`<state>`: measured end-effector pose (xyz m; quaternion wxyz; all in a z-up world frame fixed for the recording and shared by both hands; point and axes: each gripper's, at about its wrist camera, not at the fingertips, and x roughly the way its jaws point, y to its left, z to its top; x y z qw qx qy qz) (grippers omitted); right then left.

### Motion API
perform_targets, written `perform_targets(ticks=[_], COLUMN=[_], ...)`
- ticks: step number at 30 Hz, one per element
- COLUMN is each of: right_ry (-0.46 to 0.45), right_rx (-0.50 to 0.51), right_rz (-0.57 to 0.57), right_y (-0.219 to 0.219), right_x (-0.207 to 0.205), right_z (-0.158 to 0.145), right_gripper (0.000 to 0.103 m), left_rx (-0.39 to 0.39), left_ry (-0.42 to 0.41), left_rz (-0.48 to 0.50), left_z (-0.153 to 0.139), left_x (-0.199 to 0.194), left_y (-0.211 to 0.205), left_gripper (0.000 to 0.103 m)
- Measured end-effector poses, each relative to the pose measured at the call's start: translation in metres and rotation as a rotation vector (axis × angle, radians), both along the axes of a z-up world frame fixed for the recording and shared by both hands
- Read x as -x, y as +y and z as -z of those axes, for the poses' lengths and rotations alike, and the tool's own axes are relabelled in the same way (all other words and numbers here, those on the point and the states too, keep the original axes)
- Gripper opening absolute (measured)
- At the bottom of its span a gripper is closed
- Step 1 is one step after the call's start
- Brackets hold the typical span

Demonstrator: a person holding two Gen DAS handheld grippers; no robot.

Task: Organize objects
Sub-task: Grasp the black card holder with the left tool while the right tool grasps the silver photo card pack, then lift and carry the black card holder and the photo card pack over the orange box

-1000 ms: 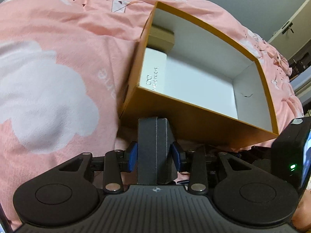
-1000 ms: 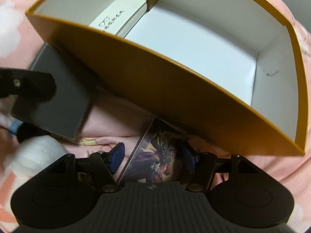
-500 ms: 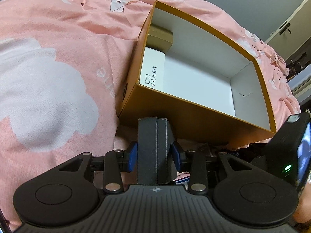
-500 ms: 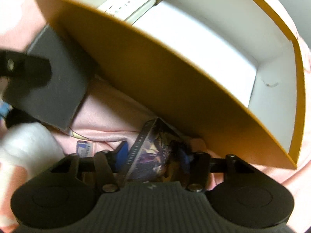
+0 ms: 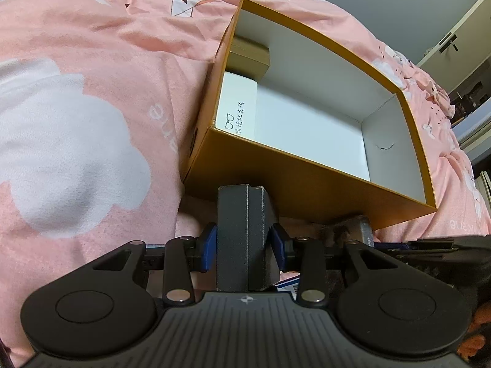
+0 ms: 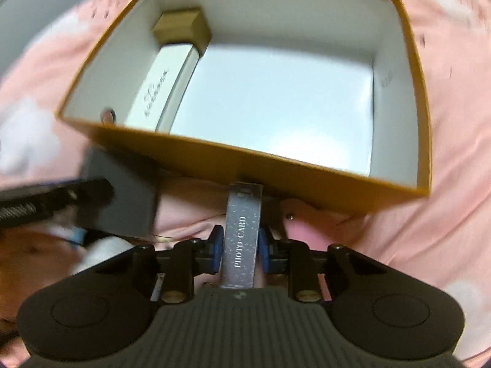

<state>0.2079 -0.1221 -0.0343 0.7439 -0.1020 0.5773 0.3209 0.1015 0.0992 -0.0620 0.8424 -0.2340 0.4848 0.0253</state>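
bedding: pink sheet (image 5: pixel 101 61), white cloud print | wall: grey (image 5: pixel 383 3) | right: pale cabinet door (image 5: pixel 460 46)

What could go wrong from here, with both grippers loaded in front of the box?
1. The photo-card pack is pinched by its narrow edges; it may twist or slip in the right gripper.
2. The pack sits below the orange box rim and may catch the near wall.
3. The left gripper with its dark grey box waits close by; they could collide.
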Motion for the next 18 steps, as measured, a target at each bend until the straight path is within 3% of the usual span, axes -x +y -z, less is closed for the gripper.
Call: perform_targets(ticks=[5, 10, 18], right_ry=[0.115, 0.065, 0.067], right_rx=[-0.099, -0.061, -0.046], right_rz=[0.133, 0.077, 0.043], right_y=[-0.036, -0.013, 0.013], right_x=[-0.011, -0.007, -0.019], right_z=[0.012, 0.012, 0.037], right_gripper=[0.025, 0.027, 0.028], left_rx=[0.002, 0.001, 0.019], left_ry=[0.004, 0.017, 0.037], left_rz=[-0.002, -0.001, -0.021], left_z=[0.001, 0.002, 0.008], left_x=[-0.002, -0.006, -0.011], left_y=[-0.001, -0.004, -0.002], left_gripper=[0.043, 0.043, 0.043])
